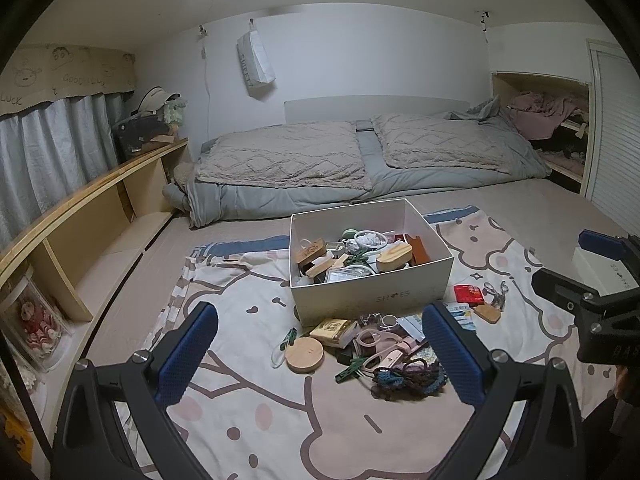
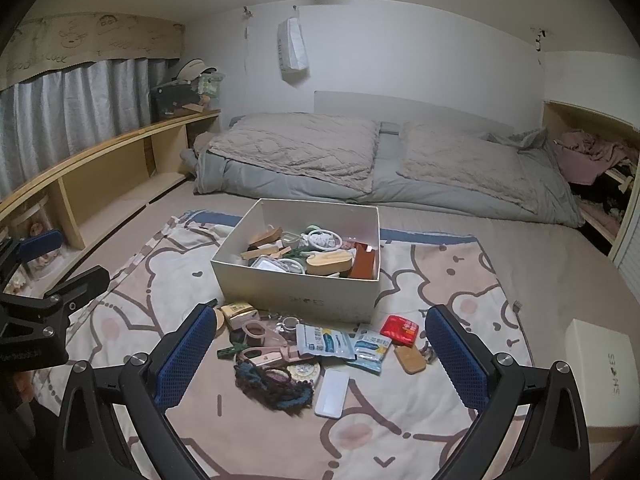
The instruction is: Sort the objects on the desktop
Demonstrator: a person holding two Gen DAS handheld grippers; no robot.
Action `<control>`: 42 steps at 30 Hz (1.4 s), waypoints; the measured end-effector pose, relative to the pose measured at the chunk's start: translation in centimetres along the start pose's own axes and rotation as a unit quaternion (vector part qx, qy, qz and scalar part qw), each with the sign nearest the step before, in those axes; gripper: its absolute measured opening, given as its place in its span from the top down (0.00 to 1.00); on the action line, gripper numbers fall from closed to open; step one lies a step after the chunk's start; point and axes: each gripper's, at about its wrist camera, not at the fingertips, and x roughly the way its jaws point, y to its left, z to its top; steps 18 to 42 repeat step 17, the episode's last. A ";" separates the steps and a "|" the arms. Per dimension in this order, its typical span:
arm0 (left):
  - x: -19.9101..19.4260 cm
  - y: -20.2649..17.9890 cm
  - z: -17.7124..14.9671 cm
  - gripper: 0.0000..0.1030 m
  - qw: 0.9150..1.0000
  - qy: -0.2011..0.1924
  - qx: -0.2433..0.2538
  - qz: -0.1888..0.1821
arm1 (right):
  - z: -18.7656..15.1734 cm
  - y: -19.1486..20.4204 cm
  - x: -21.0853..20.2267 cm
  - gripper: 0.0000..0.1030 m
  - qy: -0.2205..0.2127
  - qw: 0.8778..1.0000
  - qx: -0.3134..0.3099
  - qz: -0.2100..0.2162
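Both grippers hang wide apart and hold nothing above the blanket (image 2: 460, 280). Ahead of the left gripper (image 1: 320, 344) and right gripper (image 2: 320, 348) lies a loose pile: pink scissors (image 2: 266, 344) with their long axis running left-right, handles leftward, just before the shoe box (image 2: 296, 284), which is part-filled with items.

White box (image 1: 372, 294) printed with faint grey letters, on a cream blanket (image 1: 248, 412) patterned with brown cartoon outlines, pink spots and a blue stripe along the far edge. Red packet (image 2: 399, 330), pale pink scissors (image 2: 267, 344), green clip (image 2: 232, 350), light wood disc (image 1: 304, 354), white case (image 2: 332, 392), dark brown and teal crochet (image 2: 276, 386). Blue dimpled pads (image 1: 188, 352) on black grippers; grey curtain (image 1: 52, 148) under a beige doodled valance (image 1: 68, 74).
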 end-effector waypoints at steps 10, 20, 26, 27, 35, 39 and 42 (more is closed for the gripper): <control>0.0 0.0 0.0 0.00 1.000 0.000 0.001 -0.001 | 0.0 0.1 -0.1 0.00 -0.002 1.000 -0.003 -0.002; 0.2 -0.5 0.0 0.00 1.000 0.000 0.008 -0.005 | 0.0 0.2 -0.2 0.00 -0.002 1.000 -0.002 -0.001; 0.2 -0.5 0.0 0.00 1.000 0.000 0.008 -0.005 | 0.0 0.2 -0.2 0.00 -0.002 1.000 -0.002 -0.001; 0.2 -0.5 0.0 0.00 1.000 0.000 0.008 -0.005 | 0.0 0.2 -0.2 0.00 -0.002 1.000 -0.002 -0.001; 0.2 -0.5 0.0 0.00 1.000 0.000 0.008 -0.005 | 0.0 0.2 -0.2 0.00 -0.002 1.000 -0.002 -0.001; 0.2 -0.5 0.0 0.00 1.000 0.000 0.008 -0.005 | 0.0 0.2 -0.2 0.00 -0.002 1.000 -0.002 -0.001; 0.2 -0.5 0.0 0.00 1.000 0.000 0.008 -0.005 | 0.0 0.2 -0.2 0.00 -0.002 1.000 -0.002 -0.001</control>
